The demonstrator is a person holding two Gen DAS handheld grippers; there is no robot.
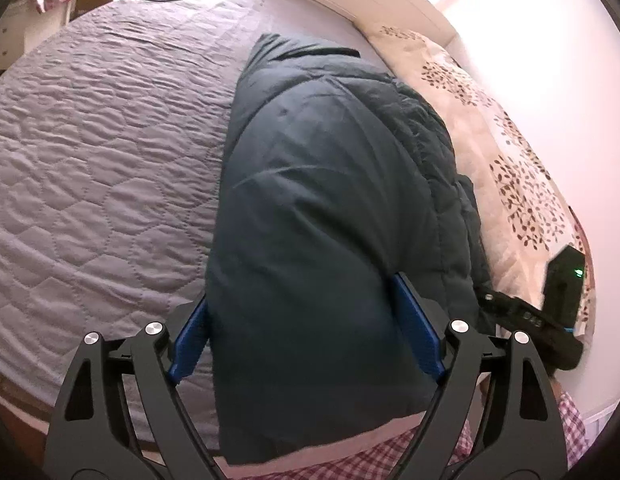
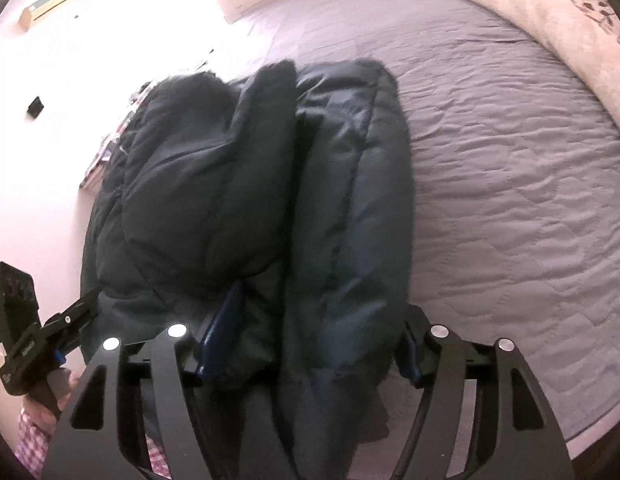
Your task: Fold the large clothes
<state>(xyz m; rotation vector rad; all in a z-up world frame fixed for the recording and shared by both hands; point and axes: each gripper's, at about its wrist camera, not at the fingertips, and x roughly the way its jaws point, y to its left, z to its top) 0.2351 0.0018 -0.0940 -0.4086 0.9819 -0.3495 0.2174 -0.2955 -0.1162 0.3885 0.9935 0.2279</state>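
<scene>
Dark padded jacket [image 1: 330, 208] at quilt [image 1: 101, 168] edge, both hand-held grippers [image 1: 305, 332] [image 2: 310, 340] spread, straddling it

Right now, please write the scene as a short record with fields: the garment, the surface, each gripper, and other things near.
garment: dark padded jacket, folded into a long bundle, lying on the bed
surface: grey quilted bedspread
left gripper: jaws wide, one blue pad on each side of the jacket's near end; a firm grip cannot be confirmed
right gripper: jaws apart, jacket folds between the pads; whether the pads press is unclear
nearby: cream leaf-print bedding beside the jacket
person: checked sleeve at the lower edge
</scene>
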